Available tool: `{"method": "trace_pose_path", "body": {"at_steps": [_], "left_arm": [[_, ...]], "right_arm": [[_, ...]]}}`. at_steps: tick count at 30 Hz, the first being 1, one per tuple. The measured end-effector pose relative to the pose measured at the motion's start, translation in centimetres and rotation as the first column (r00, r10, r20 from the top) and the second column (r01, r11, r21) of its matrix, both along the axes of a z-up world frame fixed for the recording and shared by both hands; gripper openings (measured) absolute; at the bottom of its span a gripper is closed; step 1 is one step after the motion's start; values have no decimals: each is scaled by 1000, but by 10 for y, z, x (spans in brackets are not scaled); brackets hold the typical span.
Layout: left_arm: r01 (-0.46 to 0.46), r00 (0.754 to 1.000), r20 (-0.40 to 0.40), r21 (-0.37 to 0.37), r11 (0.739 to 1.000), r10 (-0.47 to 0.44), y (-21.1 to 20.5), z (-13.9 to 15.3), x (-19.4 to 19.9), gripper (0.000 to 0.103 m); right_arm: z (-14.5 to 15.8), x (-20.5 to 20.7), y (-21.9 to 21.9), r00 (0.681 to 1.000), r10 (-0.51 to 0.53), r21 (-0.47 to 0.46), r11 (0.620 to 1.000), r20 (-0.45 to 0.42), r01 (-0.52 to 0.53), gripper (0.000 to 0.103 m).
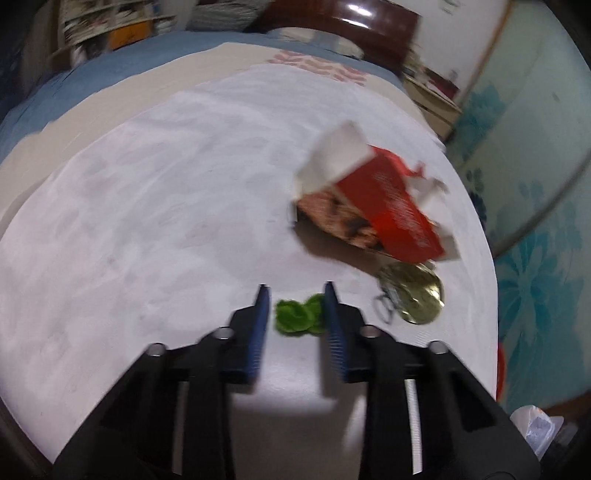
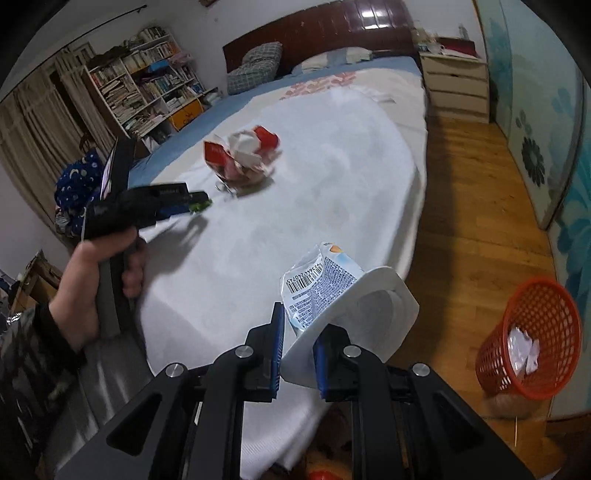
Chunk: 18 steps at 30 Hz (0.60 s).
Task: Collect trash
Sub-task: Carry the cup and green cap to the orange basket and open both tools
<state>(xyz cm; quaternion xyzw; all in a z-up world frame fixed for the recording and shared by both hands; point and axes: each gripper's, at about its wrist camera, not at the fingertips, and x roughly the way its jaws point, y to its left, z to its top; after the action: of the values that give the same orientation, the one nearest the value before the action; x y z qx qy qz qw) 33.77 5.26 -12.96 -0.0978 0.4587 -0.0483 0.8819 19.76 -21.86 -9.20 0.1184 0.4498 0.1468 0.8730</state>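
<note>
In the left wrist view my left gripper (image 1: 295,291) is open, its blue fingers on either side of a crumpled green scrap (image 1: 297,317) on the white bedsheet (image 1: 147,221). A torn red and white carton (image 1: 373,199) and a gold foil lid (image 1: 417,295) lie just beyond to the right. In the right wrist view my right gripper (image 2: 303,325) is shut on a white paper cup (image 2: 369,317) with a barcoded wrapper (image 2: 317,284) in it. The left gripper (image 2: 195,206) also shows there, by the carton (image 2: 240,158).
A red mesh bin (image 2: 532,339) with white paper inside stands on the wooden floor (image 2: 472,206) at the right of the bed. A bookshelf (image 2: 147,81), a headboard (image 2: 325,33) and a white drawer unit (image 2: 454,81) lie beyond.
</note>
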Motion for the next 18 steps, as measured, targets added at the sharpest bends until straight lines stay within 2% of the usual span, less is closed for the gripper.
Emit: {"method": "trace_pose_path", "body": {"at_steps": [3,8,13,18], "left_arm": [[41,999,-9,47,998,-40,-12,-2,2,17],[-3,1000,4,19,1000,3,-4,2,-5,10],[-55,993,106,-40,998,59,4,27,-27,9],[-42,978,205,-17,999,44,-10,62,-72,9]], "right_arm": [[-7,-15,-16,1000,-19,-29,999,-4,18,16],[1,-33,-53,996,-82,-37,996,30,83,16],[11,-41,-98,985,-160,-9,987,58,161,16],[26,-52,-154,968,-229,-2,973,98,231,16]]}}
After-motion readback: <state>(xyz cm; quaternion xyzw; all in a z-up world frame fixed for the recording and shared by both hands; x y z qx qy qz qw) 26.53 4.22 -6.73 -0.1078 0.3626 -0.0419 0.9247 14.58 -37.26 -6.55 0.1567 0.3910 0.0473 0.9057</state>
